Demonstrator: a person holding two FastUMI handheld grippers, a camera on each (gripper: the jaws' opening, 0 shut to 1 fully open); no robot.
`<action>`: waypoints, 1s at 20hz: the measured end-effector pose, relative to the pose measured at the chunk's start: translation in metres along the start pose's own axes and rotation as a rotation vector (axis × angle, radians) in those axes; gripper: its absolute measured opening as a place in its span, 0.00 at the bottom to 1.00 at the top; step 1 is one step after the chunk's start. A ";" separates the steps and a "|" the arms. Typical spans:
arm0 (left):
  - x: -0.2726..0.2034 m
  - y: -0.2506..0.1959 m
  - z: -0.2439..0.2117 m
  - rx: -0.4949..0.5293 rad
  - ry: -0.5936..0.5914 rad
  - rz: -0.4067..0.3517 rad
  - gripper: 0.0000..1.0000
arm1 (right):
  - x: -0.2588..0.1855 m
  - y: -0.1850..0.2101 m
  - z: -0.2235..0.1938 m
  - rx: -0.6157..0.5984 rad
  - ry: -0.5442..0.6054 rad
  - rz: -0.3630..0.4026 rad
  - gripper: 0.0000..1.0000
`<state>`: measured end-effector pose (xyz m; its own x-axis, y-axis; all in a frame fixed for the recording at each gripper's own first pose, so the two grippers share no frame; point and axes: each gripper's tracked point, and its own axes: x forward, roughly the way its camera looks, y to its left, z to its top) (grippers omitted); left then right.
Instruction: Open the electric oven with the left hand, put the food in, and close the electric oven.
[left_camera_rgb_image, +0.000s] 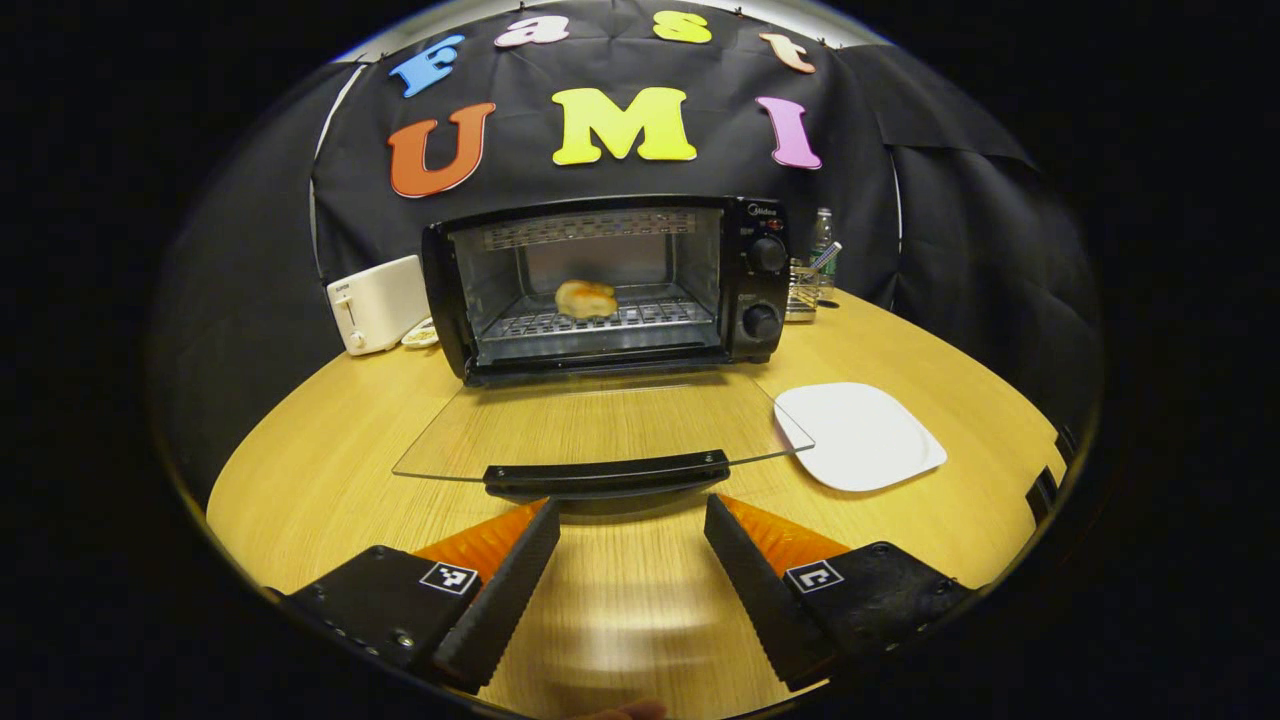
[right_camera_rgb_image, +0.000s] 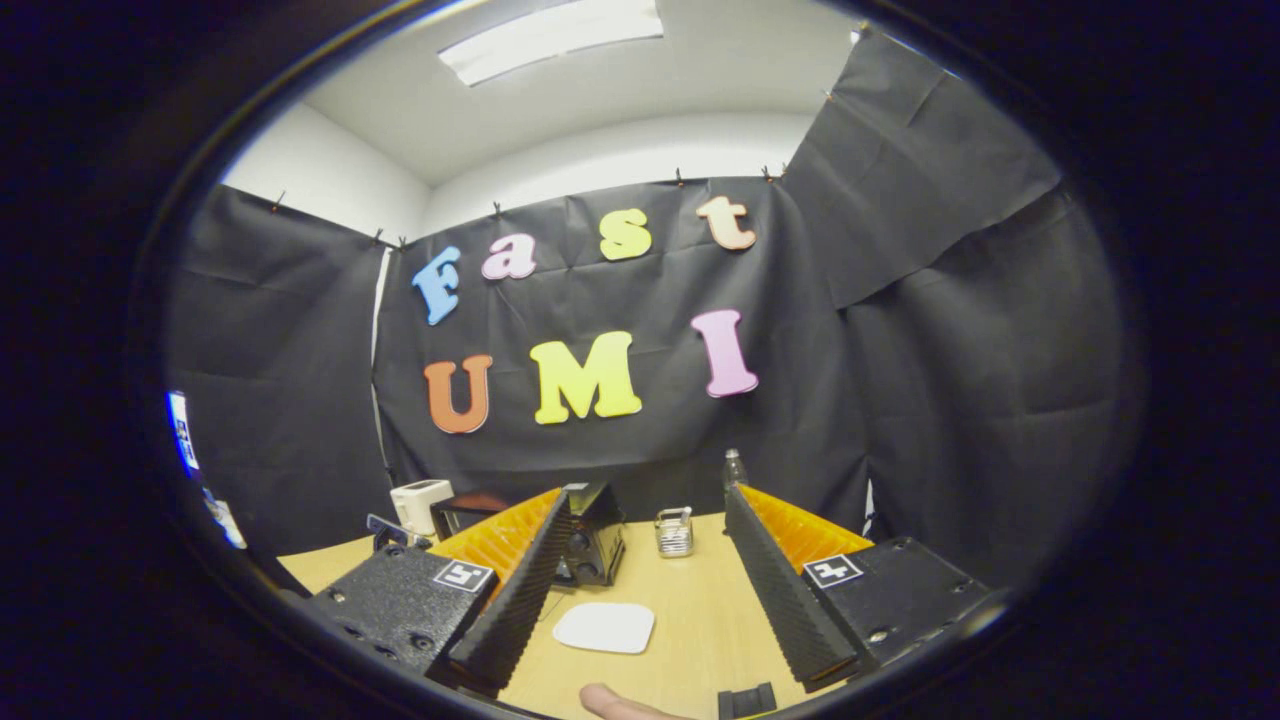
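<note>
Left gripper (left_camera_rgb_image: 630, 520): fingers spread apart, nothing held, poised just short of the door handle (left_camera_rgb_image: 607, 472). Oven (left_camera_rgb_image: 610, 285) is seen straight ahead with the glass door (left_camera_rgb_image: 600, 425) dropped flat toward the gripper. Food (left_camera_rgb_image: 586, 298) is seen on the rack (left_camera_rgb_image: 600, 320) inside, well beyond the fingertips. Plate (left_camera_rgb_image: 858, 435) lies bare ahead-right, by the door's corner; toaster (left_camera_rgb_image: 378, 303) ahead-left, beside the oven.

Right gripper (right_camera_rgb_image: 640, 530): fingers also apart, nothing held, raised and aimed at the booth wall. Oven is glimpsed side-on behind its left finger, interior not visible there. Plate lies between the fingers on the table (right_camera_rgb_image: 700, 610). A metal holder (right_camera_rgb_image: 674, 531) and a bottle (right_camera_rgb_image: 734, 468) are seen farther ahead.
</note>
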<state>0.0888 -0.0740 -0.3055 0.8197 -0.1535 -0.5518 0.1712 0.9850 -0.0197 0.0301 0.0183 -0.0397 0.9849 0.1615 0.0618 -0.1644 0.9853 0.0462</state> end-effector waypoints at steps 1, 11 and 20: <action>0.002 0.001 -0.002 -0.024 0.011 0.000 0.96 | -0.001 0.000 -0.002 0.000 0.002 0.005 0.93; 0.013 0.007 0.007 -0.019 0.056 0.026 0.96 | 0.000 -0.004 -0.017 0.015 0.039 0.022 0.93; 0.004 0.004 0.031 -0.022 0.005 0.035 0.96 | 0.000 0.001 -0.013 -0.002 0.036 0.035 0.97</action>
<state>0.1100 -0.0727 -0.2818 0.8226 -0.1182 -0.5562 0.1298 0.9914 -0.0187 0.0302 0.0202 -0.0530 0.9798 0.1980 0.0271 -0.1990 0.9791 0.0423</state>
